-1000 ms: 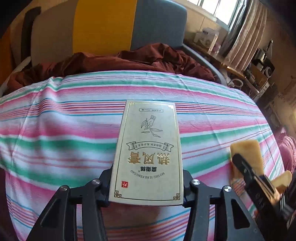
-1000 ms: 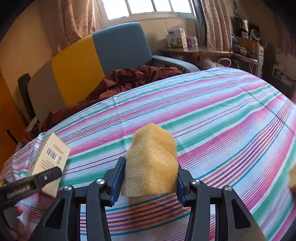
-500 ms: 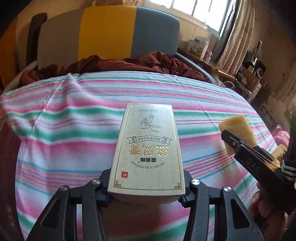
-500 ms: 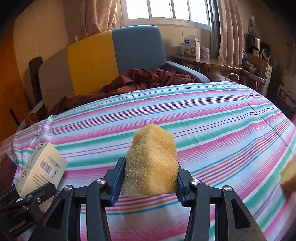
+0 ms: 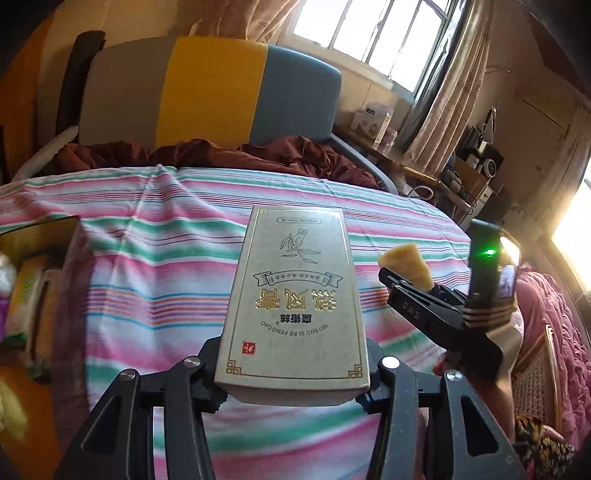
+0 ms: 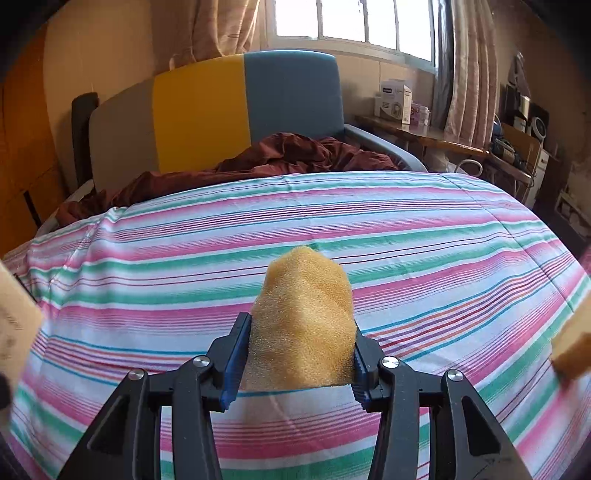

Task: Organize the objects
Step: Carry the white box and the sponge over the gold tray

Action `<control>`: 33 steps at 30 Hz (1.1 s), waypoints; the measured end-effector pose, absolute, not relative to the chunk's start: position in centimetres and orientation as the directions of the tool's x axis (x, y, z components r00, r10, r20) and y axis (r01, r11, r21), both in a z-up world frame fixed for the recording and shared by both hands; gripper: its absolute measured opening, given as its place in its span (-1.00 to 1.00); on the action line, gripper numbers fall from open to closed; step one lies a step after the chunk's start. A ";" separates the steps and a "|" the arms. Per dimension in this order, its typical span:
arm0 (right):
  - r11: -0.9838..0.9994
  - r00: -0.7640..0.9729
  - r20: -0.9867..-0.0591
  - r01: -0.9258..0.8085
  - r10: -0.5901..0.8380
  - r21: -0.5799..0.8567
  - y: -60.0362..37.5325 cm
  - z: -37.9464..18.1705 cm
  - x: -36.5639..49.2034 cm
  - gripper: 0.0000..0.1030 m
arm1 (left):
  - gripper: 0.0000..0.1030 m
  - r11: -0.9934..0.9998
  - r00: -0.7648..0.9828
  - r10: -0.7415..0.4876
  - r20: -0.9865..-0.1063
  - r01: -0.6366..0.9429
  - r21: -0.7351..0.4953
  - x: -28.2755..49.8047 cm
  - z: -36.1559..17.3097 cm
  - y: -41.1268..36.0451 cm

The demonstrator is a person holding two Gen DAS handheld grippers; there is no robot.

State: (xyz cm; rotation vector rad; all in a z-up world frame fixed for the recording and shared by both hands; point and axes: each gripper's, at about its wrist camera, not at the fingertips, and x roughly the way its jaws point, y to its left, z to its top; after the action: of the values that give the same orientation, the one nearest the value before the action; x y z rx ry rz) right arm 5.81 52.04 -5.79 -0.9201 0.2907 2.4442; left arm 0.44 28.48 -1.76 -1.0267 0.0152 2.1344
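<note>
Box: a pale carton (image 5: pixel 293 299) with gold print sat centre of the left wrist view, lifted clear of the bed.
Left gripper (image 5: pixel 291 373): its fingers were clenched on the carton's near end, one on each long side.
Sponge: a yellow foam piece (image 6: pixel 303 325) filled the lower centre of the right wrist view, also held off the sheet.
Right gripper (image 6: pixel 297 363): fingers pressed into the sponge from both sides, squeezing it narrow at the base. From the left wrist view the same gripper (image 5: pixel 410 280) showed at right of frame, sponge tip (image 5: pixel 406 266) poking out.
Step in hand: both things looked picked up and in carry, neither yet set down.
Next move: I judged a container (image 5: pixel 33 280) at the left edge of the left wrist view, already holding packets, to be the likely goal; the carton would need swinging left and lowering in before the fingers let go. That is a guess only.
Other piece: a second yellowish lump (image 6: pixel 572 350) blurred at the right edge of the right wrist view; what it was I could not tell.
Surface: a bed with a pink, green and white striped sheet (image 6: pixel 369 229), slightly rumpled at upper left.
Room: a maroon blanket (image 6: pixel 295 155) heaped beyond the bed, a grey, yellow and blue chair back (image 6: pixel 221 110), a curtained window (image 6: pixel 351 22) and a cluttered side worktop (image 6: pixel 424 136) at upper right.
</note>
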 end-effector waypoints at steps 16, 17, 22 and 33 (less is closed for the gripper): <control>-0.876 -0.649 -0.669 -0.482 0.364 -0.009 48.9 -5.9 6.5 -0.06 | 0.00 -0.748 -0.444 0.622 -0.645 -0.581 -0.321 1.2 -0.3 20.6; -0.878 -0.651 -0.668 -0.478 0.362 -0.010 48.7 -5.9 6.6 -0.06 | 0.00 -0.752 -0.449 0.619 -0.644 -0.577 -0.320 1.2 -0.4 20.2; -0.885 -0.665 -0.654 -0.466 0.360 -0.013 47.7 -5.3 7.3 -0.06 | 0.00 -0.770 -0.472 0.603 -0.644 -0.556 -0.314 1.0 -0.4 18.1; -0.923 -0.728 -0.609 -0.385 0.315 -0.018 43.7 -3.4 8.8 -0.06 | 0.00 -0.810 -0.526 0.567 -0.634 -0.496 -0.312 0.9 -0.3 13.1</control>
State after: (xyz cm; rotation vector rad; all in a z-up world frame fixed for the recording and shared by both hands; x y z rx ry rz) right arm 8.77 43.67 -3.36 -0.8915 0.1543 2.6100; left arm 0.86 13.07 -0.29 -1.0055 -0.1230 2.3099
